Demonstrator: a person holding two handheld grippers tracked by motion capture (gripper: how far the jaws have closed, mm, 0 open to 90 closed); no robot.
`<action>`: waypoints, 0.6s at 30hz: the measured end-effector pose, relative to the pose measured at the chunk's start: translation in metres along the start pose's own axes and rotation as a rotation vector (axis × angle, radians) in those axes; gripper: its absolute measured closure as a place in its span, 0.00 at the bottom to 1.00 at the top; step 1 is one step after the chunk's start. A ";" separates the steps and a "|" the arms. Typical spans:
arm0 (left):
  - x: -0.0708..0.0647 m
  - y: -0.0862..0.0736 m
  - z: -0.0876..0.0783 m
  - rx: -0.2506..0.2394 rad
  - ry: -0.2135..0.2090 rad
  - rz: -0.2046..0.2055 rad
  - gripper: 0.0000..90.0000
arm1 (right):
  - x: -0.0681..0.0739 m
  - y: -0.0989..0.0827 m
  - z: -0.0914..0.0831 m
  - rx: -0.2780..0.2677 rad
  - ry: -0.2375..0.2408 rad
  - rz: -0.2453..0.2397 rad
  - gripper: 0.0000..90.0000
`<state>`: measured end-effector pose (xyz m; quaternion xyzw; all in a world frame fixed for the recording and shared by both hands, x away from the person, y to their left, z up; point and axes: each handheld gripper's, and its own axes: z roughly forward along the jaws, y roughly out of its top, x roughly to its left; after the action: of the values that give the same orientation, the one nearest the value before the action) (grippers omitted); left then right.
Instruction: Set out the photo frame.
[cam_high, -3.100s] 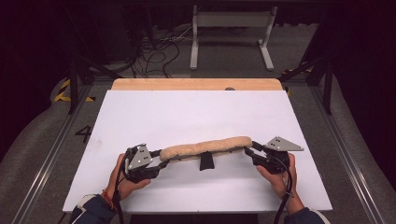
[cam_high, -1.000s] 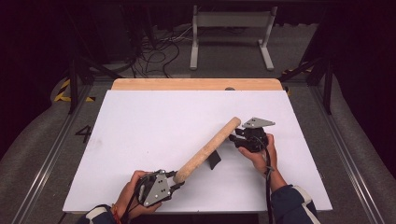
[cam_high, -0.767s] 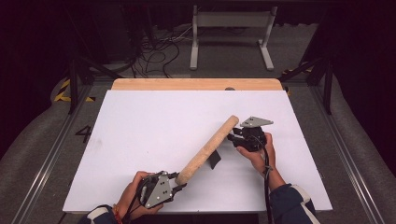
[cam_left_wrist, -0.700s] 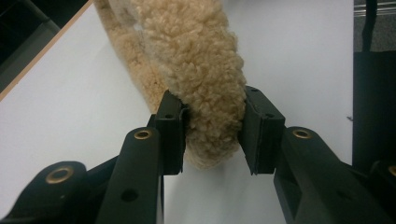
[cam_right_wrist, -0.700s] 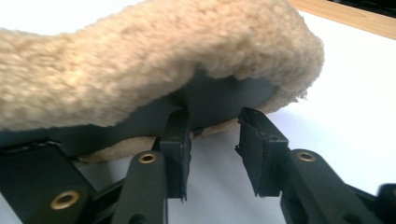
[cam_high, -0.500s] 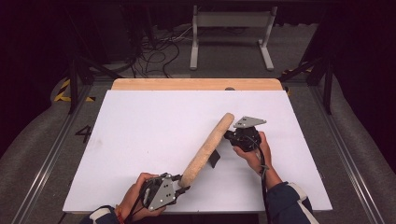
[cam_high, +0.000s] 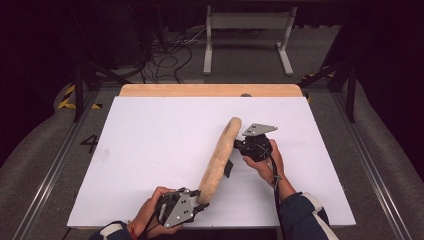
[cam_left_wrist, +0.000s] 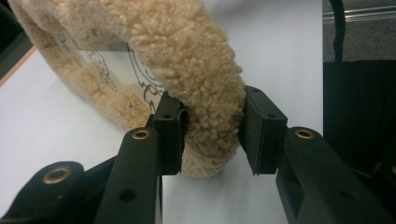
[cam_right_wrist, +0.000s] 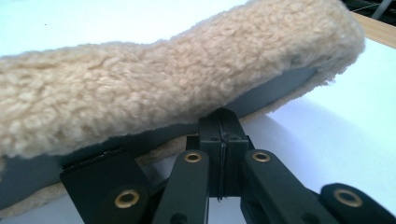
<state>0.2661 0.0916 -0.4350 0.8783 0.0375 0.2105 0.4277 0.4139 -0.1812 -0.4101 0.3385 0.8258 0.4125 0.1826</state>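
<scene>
The left hand-held gripper (cam_left_wrist: 210, 135) has its jaws partly open around the near end of the fleece cover (cam_high: 217, 159), the pads pressing into the pile from both sides — a firm hold, though much of what they squeeze is fluff. The right hand-held gripper (cam_right_wrist: 219, 140) has just been closing, and its jaws now meet flat against each other just under the cover's grey inner edge. Whether a thin lip of lining is pinched between them I cannot tell; they may hold nothing.

The cover lies as a long loop on the white table (cam_high: 150, 150), running from the near left hand (cam_high: 150, 215) up and away toward the right hand (cam_high: 265, 162), its far end free.

Risks, as I judge them:
- If the right jaws shut on air, any pull or lift from that side does nothing, and the cover sags from the left hold alone.
- If they caught only the lining's edge, a tug could slip it out.
- The left pads sit in compressible pile — a sideways pull could let the loop twist or slide through them.
- The black strap (cam_high: 228, 169) under the cover could snag as it moves.
</scene>
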 end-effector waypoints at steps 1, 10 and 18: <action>0.000 0.000 0.000 0.000 -0.005 0.003 0.70 | 0.000 0.000 0.000 0.000 0.003 0.003 1.00; -0.001 0.004 0.007 -0.015 -0.026 -0.008 0.70 | 0.008 0.005 0.003 0.007 0.033 0.005 1.00; 0.000 0.003 0.007 -0.023 -0.033 -0.017 0.70 | 0.010 0.005 -0.005 0.017 0.053 0.021 1.00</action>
<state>0.2687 0.0848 -0.4365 0.8764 0.0356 0.1926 0.4400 0.4060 -0.1747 -0.4036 0.3376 0.8302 0.4162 0.1534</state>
